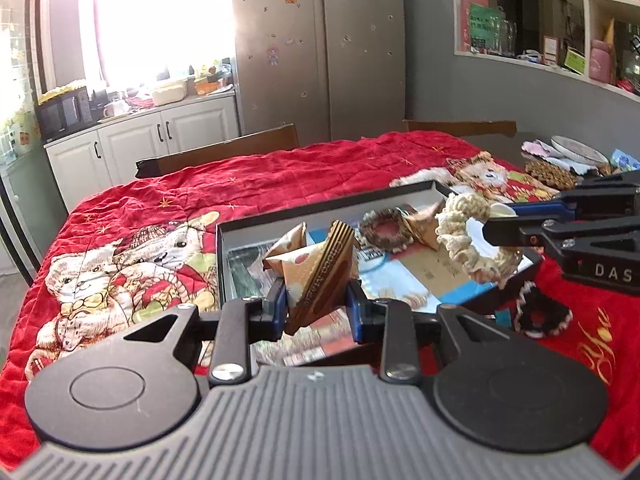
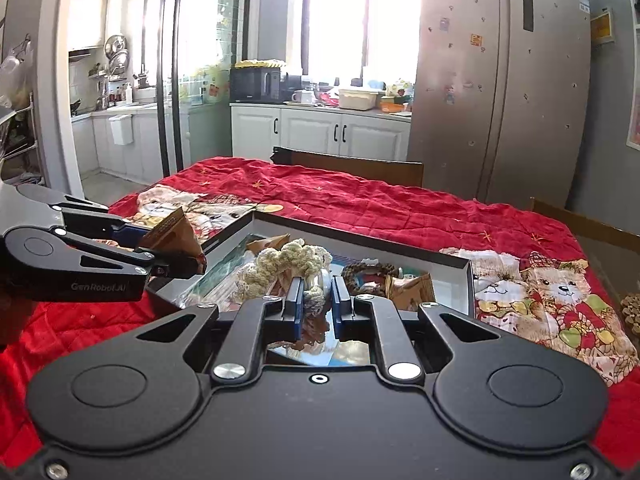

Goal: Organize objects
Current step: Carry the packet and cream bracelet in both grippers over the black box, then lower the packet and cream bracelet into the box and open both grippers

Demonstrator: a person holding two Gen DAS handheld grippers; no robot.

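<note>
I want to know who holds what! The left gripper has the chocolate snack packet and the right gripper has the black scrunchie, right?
Not quite. The right gripper holds the cream scrunchie, as the right wrist view shows. The black scrunchie lies on the red cloth. The left gripper does hold the snack packet.

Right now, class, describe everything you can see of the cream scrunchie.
The cream scrunchie is a ruffled ring of knitted-looking yarn with an open centre. The right gripper is shut on one side of it, so it hangs lifted above the shallow box, its loop drooping. Only the pads touch it.
</note>
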